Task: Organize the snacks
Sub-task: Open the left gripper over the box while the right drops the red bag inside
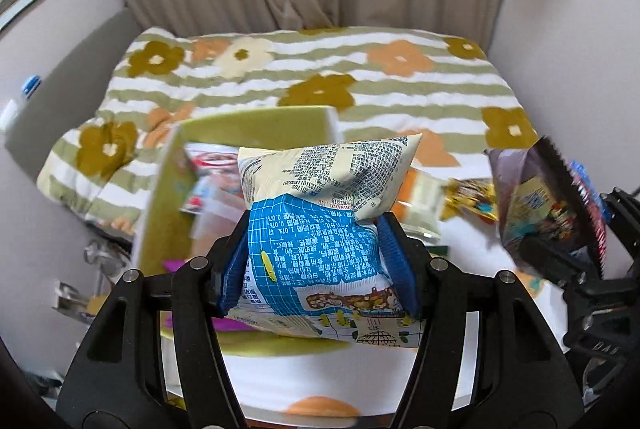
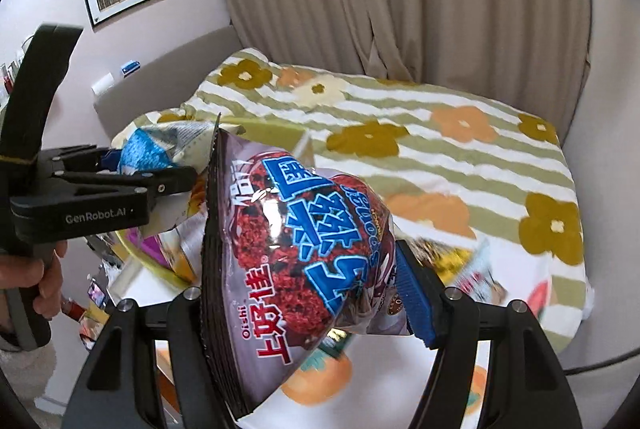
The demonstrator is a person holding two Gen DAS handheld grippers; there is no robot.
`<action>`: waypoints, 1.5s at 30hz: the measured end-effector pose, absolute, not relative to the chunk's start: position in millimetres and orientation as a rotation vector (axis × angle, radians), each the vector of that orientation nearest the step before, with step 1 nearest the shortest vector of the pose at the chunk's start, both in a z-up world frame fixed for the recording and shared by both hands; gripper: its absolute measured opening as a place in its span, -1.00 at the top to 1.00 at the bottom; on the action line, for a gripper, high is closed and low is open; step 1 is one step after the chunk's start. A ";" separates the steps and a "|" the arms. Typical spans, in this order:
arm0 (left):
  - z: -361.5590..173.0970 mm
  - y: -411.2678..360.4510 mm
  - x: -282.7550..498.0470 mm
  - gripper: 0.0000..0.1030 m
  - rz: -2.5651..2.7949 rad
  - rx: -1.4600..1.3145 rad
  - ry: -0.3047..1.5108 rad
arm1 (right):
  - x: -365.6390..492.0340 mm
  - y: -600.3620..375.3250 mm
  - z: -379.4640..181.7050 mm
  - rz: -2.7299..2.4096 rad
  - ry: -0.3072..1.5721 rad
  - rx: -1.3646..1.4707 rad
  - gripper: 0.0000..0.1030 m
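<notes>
1. A blue and cream snack bag (image 1: 320, 229) is gripped between the jaws of the left gripper (image 1: 318, 265) and held in the air above a green box (image 1: 224, 157).
2. A purple snack bag (image 2: 296, 261) is clamped in the jaws of the right gripper (image 2: 308, 293), also held up off the bed.
3. More snack packets (image 1: 468, 203) are seen lying on the flowered bedspread (image 1: 360, 77), beside the box.
</notes>
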State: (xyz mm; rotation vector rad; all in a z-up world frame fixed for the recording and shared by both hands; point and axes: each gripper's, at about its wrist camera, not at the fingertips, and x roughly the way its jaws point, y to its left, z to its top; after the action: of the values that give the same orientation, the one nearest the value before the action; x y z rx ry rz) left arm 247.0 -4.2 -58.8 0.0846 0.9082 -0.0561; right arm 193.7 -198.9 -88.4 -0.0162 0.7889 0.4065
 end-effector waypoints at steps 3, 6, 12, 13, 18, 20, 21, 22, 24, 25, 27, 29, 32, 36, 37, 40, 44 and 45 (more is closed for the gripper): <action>-57.9 32.1 259.2 -0.12 -0.033 0.064 0.907 | 208.0 -169.4 -78.5 0.417 0.783 -0.026 -0.25; -66.0 62.5 273.4 -0.12 -0.022 0.048 0.922 | 225.9 -133.7 -72.0 0.425 0.785 -0.050 -0.25; -101.1 105.4 302.3 -0.12 -0.033 0.038 0.982 | 265.9 -83.8 -79.4 0.412 0.823 -0.031 -0.25; -107.9 109.8 306.7 -0.12 -0.040 0.038 0.993 | 270.5 -78.6 -81.6 0.407 0.830 -0.028 -0.25; -141.5 128.5 329.3 -0.12 -0.079 0.045 1.047 | 293.7 -45.0 -95.9 0.387 0.857 -0.013 -0.25; -151.0 132.8 336.2 -0.12 -0.093 0.047 1.058 | 298.2 -36.7 -100.0 0.382 0.860 -0.010 -0.25; -155.0 135.1 339.3 -0.15 -0.096 0.044 1.062 | 301.3 -32.4 -103.0 0.376 0.866 -0.008 -0.25; -158.2 137.3 342.3 -0.17 -0.100 0.041 1.066 | 303.8 -28.6 -104.5 0.370 0.872 -0.006 -0.25; -163.4 139.8 346.2 -0.67 -0.112 0.036 1.078 | 308.0 -23.8 -108.4 0.361 0.886 -0.003 -0.25; -165.7 140.0 347.6 -0.86 -0.113 0.041 1.077 | 311.0 -22.6 -111.4 0.351 0.893 -0.002 -0.25; -166.9 138.8 346.2 -1.00 -0.112 0.052 1.055 | 316.6 -20.7 -114.0 0.339 0.906 0.001 -0.25; -170.3 138.2 346.7 -1.00 -0.126 0.045 1.066 | 320.5 -22.8 -117.1 0.331 0.917 0.007 -0.25; -173.7 139.1 344.2 -1.00 -0.120 0.032 1.066 | 327.7 -23.1 -121.5 0.331 0.937 0.012 -0.25; -172.0 133.4 330.4 -1.00 -0.107 0.025 1.059 | 334.1 -23.2 -127.4 0.350 0.953 0.011 -0.25; -170.8 131.4 328.0 -1.00 -0.106 0.033 1.054 | 336.9 -22.4 -127.7 0.353 0.955 0.011 -0.25; -169.7 124.0 324.0 -1.00 -0.093 0.072 1.044 | 347.2 -21.7 -129.0 0.365 0.961 0.007 -0.25; -172.9 121.1 323.2 -1.00 -0.084 0.077 1.051 | 359.0 -20.2 -134.1 0.383 0.976 0.007 -0.29; -173.4 121.1 322.8 -1.00 -0.084 0.073 1.055 | 361.3 -18.9 -136.0 0.385 0.983 0.008 -0.31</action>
State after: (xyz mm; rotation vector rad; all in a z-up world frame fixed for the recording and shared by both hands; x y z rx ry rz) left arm 322.8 121.1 -173.4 0.0728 1.0549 -0.0838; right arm 361.3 -18.9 -136.0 0.0077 0.9832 0.3849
